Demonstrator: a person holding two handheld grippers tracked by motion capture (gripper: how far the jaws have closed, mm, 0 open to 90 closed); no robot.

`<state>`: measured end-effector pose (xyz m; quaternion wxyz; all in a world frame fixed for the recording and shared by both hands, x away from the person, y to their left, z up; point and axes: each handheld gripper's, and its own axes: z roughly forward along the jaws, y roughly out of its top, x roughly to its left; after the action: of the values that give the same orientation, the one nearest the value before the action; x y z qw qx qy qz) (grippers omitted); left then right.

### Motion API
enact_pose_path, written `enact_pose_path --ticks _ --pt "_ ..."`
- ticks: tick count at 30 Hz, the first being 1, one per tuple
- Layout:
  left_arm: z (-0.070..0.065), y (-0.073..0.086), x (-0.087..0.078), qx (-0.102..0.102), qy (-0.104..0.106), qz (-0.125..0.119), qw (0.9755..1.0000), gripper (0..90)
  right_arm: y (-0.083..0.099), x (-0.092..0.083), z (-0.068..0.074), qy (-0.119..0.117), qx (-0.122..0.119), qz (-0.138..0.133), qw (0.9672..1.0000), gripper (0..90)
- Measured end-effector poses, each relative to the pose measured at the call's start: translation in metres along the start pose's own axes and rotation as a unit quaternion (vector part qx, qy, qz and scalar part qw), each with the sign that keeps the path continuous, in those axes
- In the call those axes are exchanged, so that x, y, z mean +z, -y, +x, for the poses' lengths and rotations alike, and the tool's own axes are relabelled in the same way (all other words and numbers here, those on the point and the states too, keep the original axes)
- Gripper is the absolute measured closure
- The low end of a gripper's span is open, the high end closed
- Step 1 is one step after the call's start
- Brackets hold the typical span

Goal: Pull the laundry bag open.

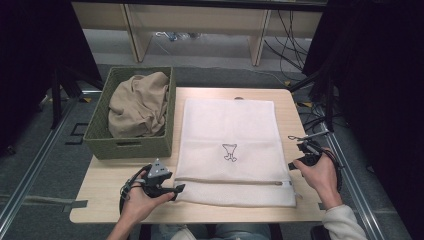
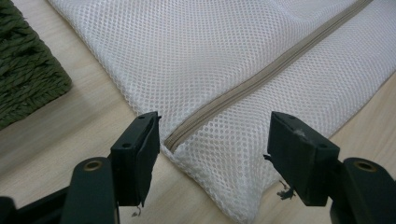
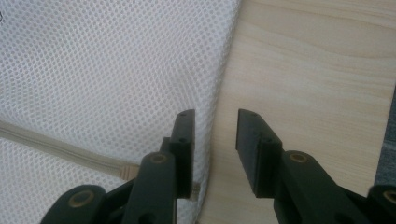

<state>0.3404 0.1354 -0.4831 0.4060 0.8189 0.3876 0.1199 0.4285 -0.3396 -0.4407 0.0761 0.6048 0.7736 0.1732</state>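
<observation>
A white mesh laundry bag (image 1: 230, 145) lies flat on the wooden table (image 1: 105, 190), with a beige zipper (image 1: 230, 181) running across near its front edge. My left gripper (image 1: 177, 192) rests at the bag's near left corner. In the left gripper view the bag (image 2: 210, 51) fills the frame, and my left gripper (image 2: 215, 122) stands open with its jaws on either side of the zipper's (image 2: 261, 77) end, not pressing on it. My right gripper (image 1: 290, 151) sits at the bag's right edge. In the right gripper view my right gripper (image 3: 215, 114) is open over the edge of the bag (image 3: 102, 70), near the zipper (image 3: 56, 151).
A green woven basket (image 1: 130, 145) stands on the table's left side, touching the bag's left edge, with a crumpled beige cloth (image 1: 137, 105) in it. A corner of the basket (image 2: 23, 70) lies close to my left gripper. Bare table (image 3: 317, 70) lies right of the bag.
</observation>
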Motion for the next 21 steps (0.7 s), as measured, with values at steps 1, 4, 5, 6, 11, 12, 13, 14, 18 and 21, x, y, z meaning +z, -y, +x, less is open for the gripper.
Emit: enact_pose_path --ticks 1,4,5,6,11,12,13,14,18,21 --pt "-0.0008 -0.0002 -0.0001 0.001 -0.003 -0.003 1.0000 33.7 0.0003 -0.0005 -0.0016 -0.001 -0.008 -0.002 1.0000 69.0" --pt "0.0007 -0.0005 -0.0006 0.004 -0.003 0.001 1.0000 33.7 0.0003 -0.0013 -0.0021 -0.004 -0.008 0.007 0.9999 69.7" --pt "0.0003 -0.0005 -0.0005 0.000 -0.005 -0.001 1.0000 33.7 0.0008 -0.0007 -0.0033 -0.005 -0.015 0.007 0.9999 69.8" --pt "0.0003 -0.0005 -0.0006 -0.001 -0.004 -0.003 1.0000 33.8 0.0010 -0.0001 -0.0031 -0.005 -0.011 0.012 0.9998 69.9" --pt "-0.0031 -0.0024 0.0006 0.000 0.001 0.000 1.0000 34.6 0.0039 0.0015 0.0025 -0.011 0.019 0.053 0.9983 70.4" --pt "-0.0043 -0.0025 0.0008 0.004 -0.005 0.001 1.0000 34.9 0.0042 -0.0003 0.0053 -0.011 0.037 0.072 0.9966 70.3" --pt "-0.0052 -0.0028 0.0008 0.004 -0.003 0.001 1.0000 34.9 0.0052 0.0013 0.0052 -0.015 0.035 0.068 0.9969 70.0" --pt "-0.0063 -0.0032 0.0010 0.001 0.000 0.000 1.0000 34.9 0.0058 0.0026 0.0041 -0.016 0.031 0.071 0.9969 69.4" --pt "-0.0069 -0.0037 0.0017 0.000 0.000 -0.003 1.0000 35.8 0.0072 0.0063 0.0010 -0.023 0.012 0.068 0.9973 66.9" --pt "-0.0060 -0.0034 0.0024 0.002 0.003 0.001 1.0000 36.5 0.0073 0.0075 0.0037 -0.019 0.032 0.083 0.9959 66.3"
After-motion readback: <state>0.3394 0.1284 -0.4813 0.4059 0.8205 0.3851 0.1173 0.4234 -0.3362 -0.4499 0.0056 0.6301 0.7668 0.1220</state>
